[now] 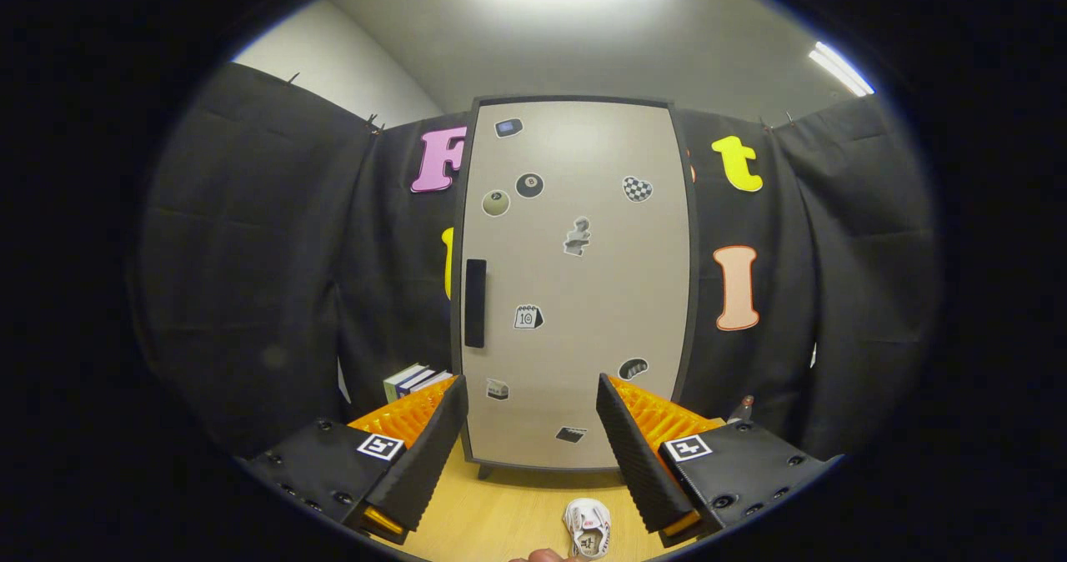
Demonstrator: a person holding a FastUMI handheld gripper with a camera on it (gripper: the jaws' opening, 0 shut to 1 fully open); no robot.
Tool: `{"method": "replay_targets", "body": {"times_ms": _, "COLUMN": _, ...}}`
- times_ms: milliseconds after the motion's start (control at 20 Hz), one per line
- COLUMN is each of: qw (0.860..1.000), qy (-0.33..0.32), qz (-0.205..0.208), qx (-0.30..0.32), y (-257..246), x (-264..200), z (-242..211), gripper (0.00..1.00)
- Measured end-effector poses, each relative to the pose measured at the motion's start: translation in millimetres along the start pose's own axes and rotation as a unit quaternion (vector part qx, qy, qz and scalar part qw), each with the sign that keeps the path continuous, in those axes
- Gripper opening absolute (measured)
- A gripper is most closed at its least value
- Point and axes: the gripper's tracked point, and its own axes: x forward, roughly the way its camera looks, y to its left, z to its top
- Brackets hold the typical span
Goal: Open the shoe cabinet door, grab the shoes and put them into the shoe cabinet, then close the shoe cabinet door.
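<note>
In the gripper view, the shoe cabinet (575, 278) stands on the wooden table (500, 516) with its sticker-covered door closed and a dark handle (475, 303) on the door's left edge. The gripper (531, 429) hangs before the cabinet, fingers spread wide, holding nothing. A small white shoe (588, 529) lies on the table just before the cabinet, between the fingers. Books (414, 380) stand left of the cabinet.

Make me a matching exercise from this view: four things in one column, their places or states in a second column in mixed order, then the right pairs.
Things:
1. cabinet door
2. handle
3. shoe
4. books

Places or states:
A. on the wooden table, between the fingers, near the cabinet's foot
B. shut, dotted with stickers
C. standing left of the cabinet, beyond the left finger
D. dark vertical bar at the door's left edge

The gripper is open, holding nothing.

Pairs: 1-B, 2-D, 3-A, 4-C
</note>
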Motion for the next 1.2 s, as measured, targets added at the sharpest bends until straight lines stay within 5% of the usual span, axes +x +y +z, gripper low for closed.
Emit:
{"method": "replay_targets", "body": {"times_ms": 750, "qw": 1.000, "qy": -0.001, "qz": 0.012, "qx": -0.014, "y": 24, "x": 17, "z": 30, "gripper": 0.97}}
{"method": "replay_targets", "body": {"times_ms": 1200, "qw": 1.000, "qy": 0.007, "qz": 0.008, "qx": -0.012, "y": 45, "x": 101, "z": 48, "gripper": 0.97}}
